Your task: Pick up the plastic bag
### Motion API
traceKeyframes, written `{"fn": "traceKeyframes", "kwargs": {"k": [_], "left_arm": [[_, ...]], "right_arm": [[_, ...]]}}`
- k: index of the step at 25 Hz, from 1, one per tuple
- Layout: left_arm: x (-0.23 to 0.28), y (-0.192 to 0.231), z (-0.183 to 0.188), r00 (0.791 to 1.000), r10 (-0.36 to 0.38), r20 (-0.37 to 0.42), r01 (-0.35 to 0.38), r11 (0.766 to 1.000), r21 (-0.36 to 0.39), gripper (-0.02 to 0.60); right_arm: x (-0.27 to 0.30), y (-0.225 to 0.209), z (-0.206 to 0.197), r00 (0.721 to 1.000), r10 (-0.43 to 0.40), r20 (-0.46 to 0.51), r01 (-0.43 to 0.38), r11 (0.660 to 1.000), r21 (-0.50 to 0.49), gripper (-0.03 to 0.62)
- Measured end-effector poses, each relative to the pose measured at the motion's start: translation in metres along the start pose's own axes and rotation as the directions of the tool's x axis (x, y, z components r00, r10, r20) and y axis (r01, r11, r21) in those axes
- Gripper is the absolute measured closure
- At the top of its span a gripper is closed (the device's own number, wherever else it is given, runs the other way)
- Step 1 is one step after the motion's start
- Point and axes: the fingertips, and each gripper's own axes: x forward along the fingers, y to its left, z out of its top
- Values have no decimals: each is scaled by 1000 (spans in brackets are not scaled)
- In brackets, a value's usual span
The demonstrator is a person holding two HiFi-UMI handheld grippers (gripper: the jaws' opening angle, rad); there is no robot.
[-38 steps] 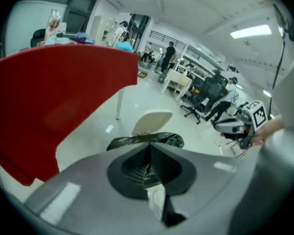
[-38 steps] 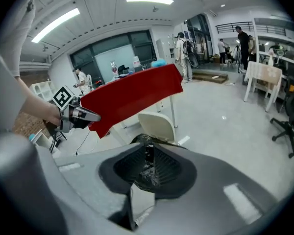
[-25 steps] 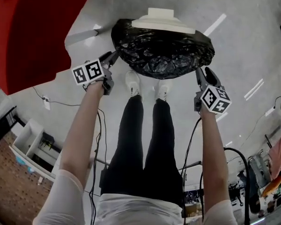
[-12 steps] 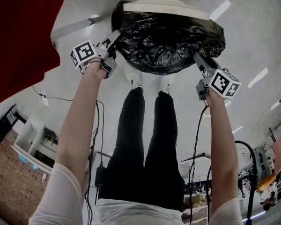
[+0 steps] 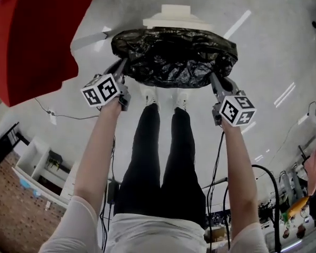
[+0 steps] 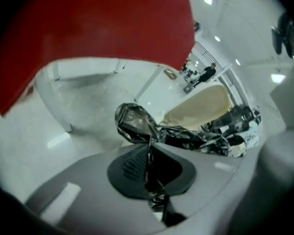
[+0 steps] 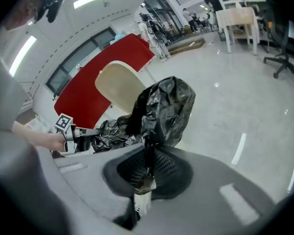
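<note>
A crumpled black plastic bag [image 5: 174,57] lines a cream-white bin [image 5: 176,19] on the floor in front of the person's feet. My left gripper [image 5: 120,65] pinches the bag's left rim, and my right gripper [image 5: 213,78] pinches its right rim. In the left gripper view the jaws [image 6: 149,155] are shut with black film [image 6: 134,124] squeezed between the pads, the bin [image 6: 201,104] behind. In the right gripper view the jaws [image 7: 149,163] are shut on a bunched fold of the bag [image 7: 166,106], beside the bin [image 7: 115,84].
A large red panel [image 5: 37,30] stands to the left of the bin. The person's legs and white shoes [image 5: 150,96] are just behind the bag. Cables [image 5: 63,112] trail on the grey floor. A table and office chairs [image 7: 237,18] stand far off.
Both grippers, which stood at the bag's sides with jaws apart, now have their jaws closed on its rim. The bag looks pulled wider and flatter.
</note>
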Motion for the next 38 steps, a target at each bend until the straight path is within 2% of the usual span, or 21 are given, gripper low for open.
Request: {"fn": "traceKeyframes", "kwargs": {"k": [4, 8, 11, 16, 22, 27, 32, 38], "left_arm": [[-63, -64, 27, 997, -12, 76, -4, 979, 203, 575], [-124, -129, 44, 992, -44, 122, 3, 949, 316, 575], [-170, -169, 52, 987, -60, 150, 6, 940, 341, 575], [-234, -223, 81, 975, -80, 206, -14, 908, 418, 575], [-321, -270, 92, 961, -83, 265, -40, 903, 429, 575], [-378, -305, 94, 939, -99, 330, -68, 886, 459, 575], [-427, -327, 85, 919, -135, 370, -53, 889, 456, 575], [-472, -343, 72, 909, -200, 365, -32, 842, 539, 575]], "right_arm": [[-48, 48, 39, 998, 13, 64, -5, 993, -118, 592], [-100, 93, 69, 995, 35, 96, -15, 979, -202, 592], [-141, 119, 87, 994, 46, 94, -22, 969, -244, 592], [-201, 151, 134, 988, 73, 137, -27, 951, -307, 592], [-279, 193, 158, 979, 114, 168, -44, 928, -369, 592], [-332, 226, 171, 965, 168, 204, -55, 883, -467, 592], [-374, 257, 173, 951, 192, 242, -40, 853, -520, 592], [-404, 299, 164, 938, 192, 289, 5, 824, -566, 592]]}}
